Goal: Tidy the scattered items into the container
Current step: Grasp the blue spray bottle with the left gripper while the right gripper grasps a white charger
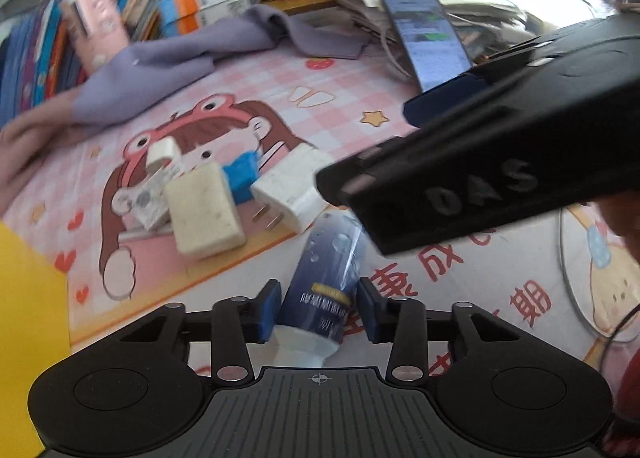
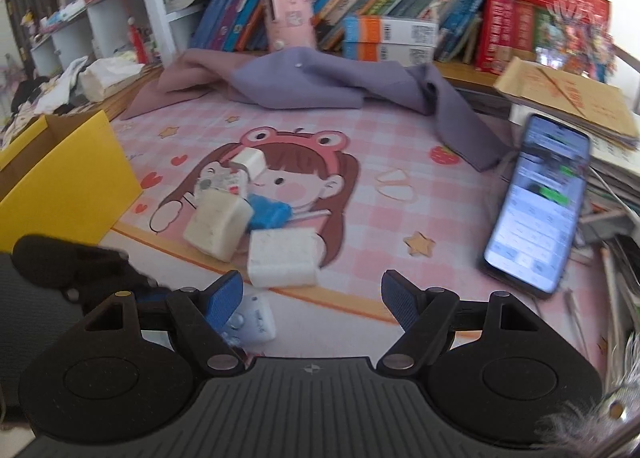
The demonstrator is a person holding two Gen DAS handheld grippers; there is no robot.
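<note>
The left gripper (image 1: 318,308) is held low over the pink cartoon-print desk mat (image 1: 248,97), its blue-padded fingers (image 1: 267,312) set on either side of a dark blue plastic tube with a white cap (image 1: 322,282). The left pad touches the tube near its cap; the right pad stands just off it, so the jaws are nearly closed around it but not visibly clamped. The tube lies tilted, cap toward the camera, its far end hidden under the black body of the right gripper, which crosses the left wrist view from 3 o'clock.

The right gripper (image 2: 312,300) hovers over the mat's near edge with its fingers spread wide and nothing between them. Its left finger covers part of the tube's white end (image 2: 256,320); the rest is blurred.

At 12 o'clock from the right gripper lies the scattered pile: a white square charger plug (image 2: 282,260), a grubby cream rectangular block (image 2: 218,227), a crumpled blue piece (image 2: 268,213), a small white cube (image 2: 250,161) and a printed white packet (image 2: 218,181), all touching or overlapping. What the blue piece is cannot be made out.

The yellow cardboard box (image 2: 68,177) stands at 10 o'clock, cut off at the frame's left. A lit smartphone (image 2: 538,201) leans at 2 o'clock, and a lilac cloth (image 2: 304,83) lies beyond the pile.
</note>
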